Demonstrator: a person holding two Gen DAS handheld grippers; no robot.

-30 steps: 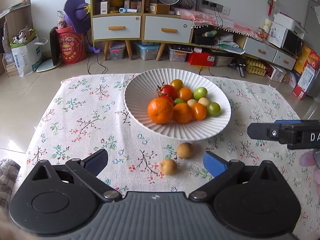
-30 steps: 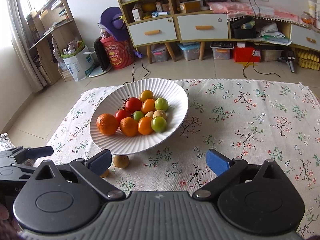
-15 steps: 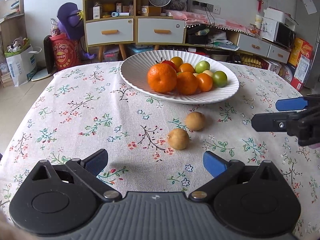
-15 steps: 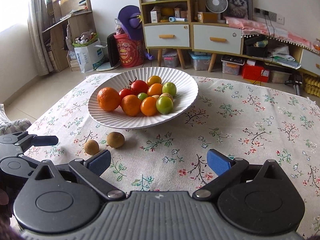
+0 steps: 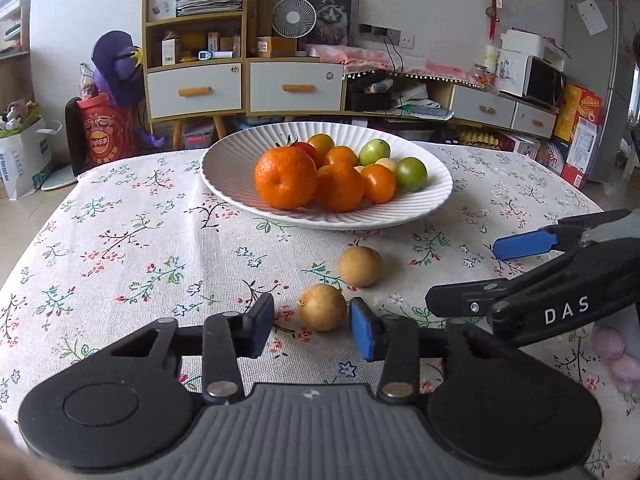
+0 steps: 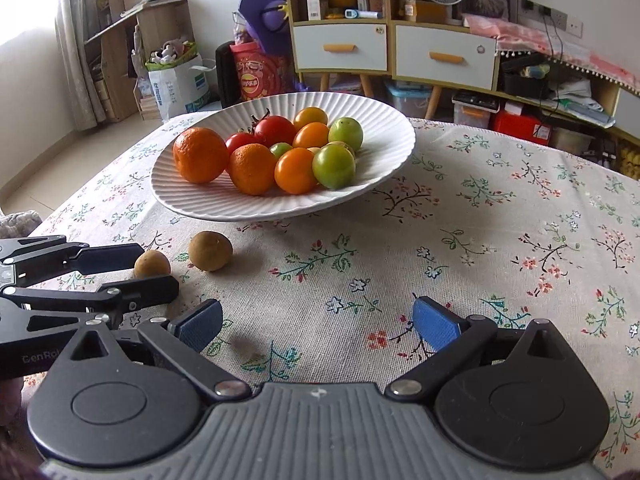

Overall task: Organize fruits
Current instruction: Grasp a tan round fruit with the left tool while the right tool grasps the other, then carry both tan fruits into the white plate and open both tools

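Observation:
Two small brown fruits lie on the floral tablecloth in front of a white ribbed plate (image 5: 224, 184) that holds oranges, tomatoes and green fruits. My left gripper (image 5: 312, 326) is low over the cloth, its jaws partly closed around the nearer brown fruit (image 5: 322, 307), with small gaps on both sides. The farther brown fruit (image 5: 359, 266) lies just behind it. In the right wrist view the nearer fruit (image 6: 152, 265) sits between the left gripper's fingers (image 6: 116, 258), beside the other fruit (image 6: 210, 250) and the plate (image 6: 192, 200). My right gripper (image 6: 318, 326) is open and empty above bare cloth.
The right gripper's fingers (image 5: 524, 243) reach in from the right in the left wrist view. Beyond the table's far edge stand cabinets (image 5: 244, 84), a fan (image 5: 294, 18) and floor clutter.
My left gripper has dropped low and moved forward to the nearer brown fruit, and its jaws have narrowed around it. My right gripper has also come lower and stays open.

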